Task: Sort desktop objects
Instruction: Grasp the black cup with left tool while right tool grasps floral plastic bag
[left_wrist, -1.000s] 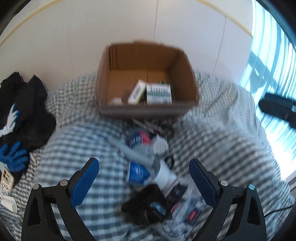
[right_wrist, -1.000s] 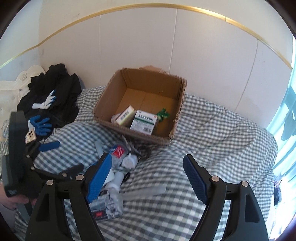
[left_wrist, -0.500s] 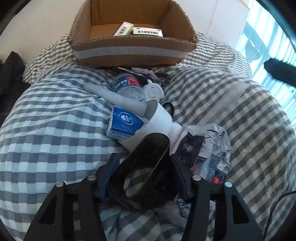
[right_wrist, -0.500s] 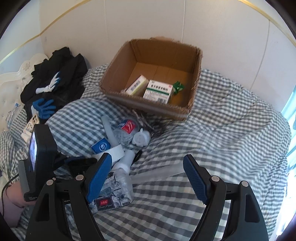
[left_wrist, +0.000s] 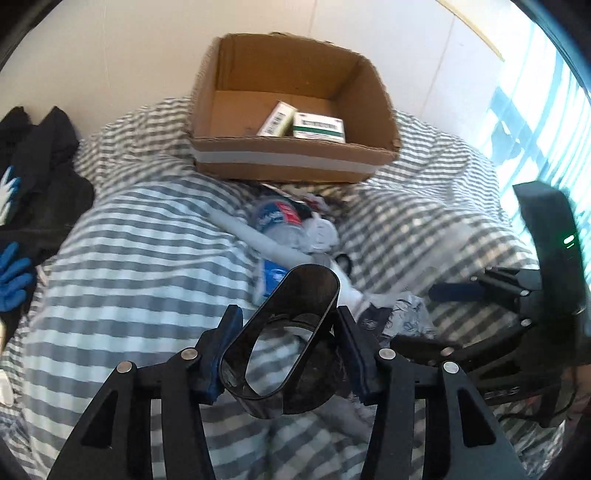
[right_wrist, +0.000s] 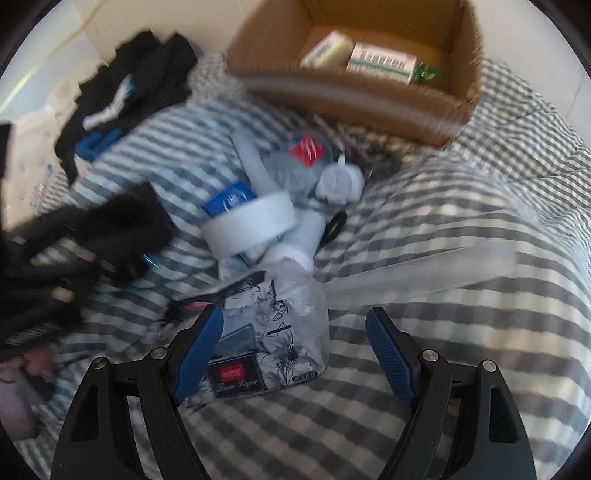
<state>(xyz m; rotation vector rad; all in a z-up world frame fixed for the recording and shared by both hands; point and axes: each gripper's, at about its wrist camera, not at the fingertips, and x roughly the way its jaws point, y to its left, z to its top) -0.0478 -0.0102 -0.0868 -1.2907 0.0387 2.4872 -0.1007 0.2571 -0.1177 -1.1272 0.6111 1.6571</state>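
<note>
My left gripper (left_wrist: 288, 354) is shut on a dark glossy oval scoop-like object (left_wrist: 291, 325) and holds it above the checked bedcover. A cardboard box (left_wrist: 295, 162) stands beyond it, with a white-green medicine box (left_wrist: 319, 127) and a second small box (left_wrist: 277, 120) inside. My right gripper (right_wrist: 295, 343) is open, low over a floral plastic packet (right_wrist: 273, 332). Above that packet lie a white tape roll (right_wrist: 251, 225), a blue-white pack (right_wrist: 229, 199), a plastic bottle with a red label (right_wrist: 303, 162) and a white plug (right_wrist: 340, 182). The box also shows in the right wrist view (right_wrist: 354, 92).
Black clothes (left_wrist: 33, 177) and a blue glove (left_wrist: 13, 277) lie at the left. The right gripper's body (left_wrist: 517, 332) is at the right in the left wrist view. A clear plastic strip (right_wrist: 424, 273) lies on the checked bedcover (right_wrist: 480, 184). A bright window (left_wrist: 535, 122) is at the right.
My left gripper went down to the pile, shut on the dark oval object and has lifted it. My right gripper stayed open and dropped low over the floral packet.
</note>
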